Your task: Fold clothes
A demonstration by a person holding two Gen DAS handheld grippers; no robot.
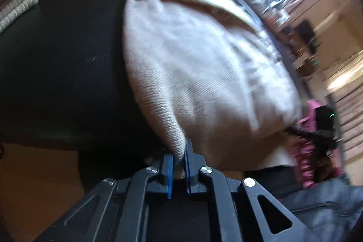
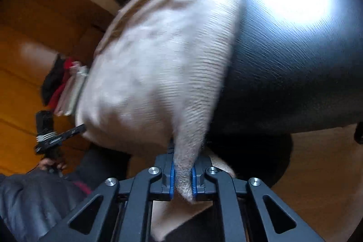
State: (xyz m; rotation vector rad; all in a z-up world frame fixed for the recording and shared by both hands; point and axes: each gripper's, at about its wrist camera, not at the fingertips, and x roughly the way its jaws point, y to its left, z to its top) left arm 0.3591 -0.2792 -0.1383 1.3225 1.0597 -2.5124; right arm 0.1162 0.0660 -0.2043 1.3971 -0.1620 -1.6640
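While both tongs pinch the beige sweater, folded clothes sit beside it.

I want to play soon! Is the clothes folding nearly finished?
Partly. Done: a folded stack sits on the dark table. In hand: the left gripper and right gripper each pinch the beige sweater. Left: finish folding it.

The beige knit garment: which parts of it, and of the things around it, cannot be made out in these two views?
- Beige knit garment: its kind is unclear; motion blur in both views, near edge hidden behind the left gripper.
- Pinched corner: hidden between the right gripper fingers.
- Folded pile: mostly covered by the garment in the right wrist view.
- Shelves: blurred, glare from the window.
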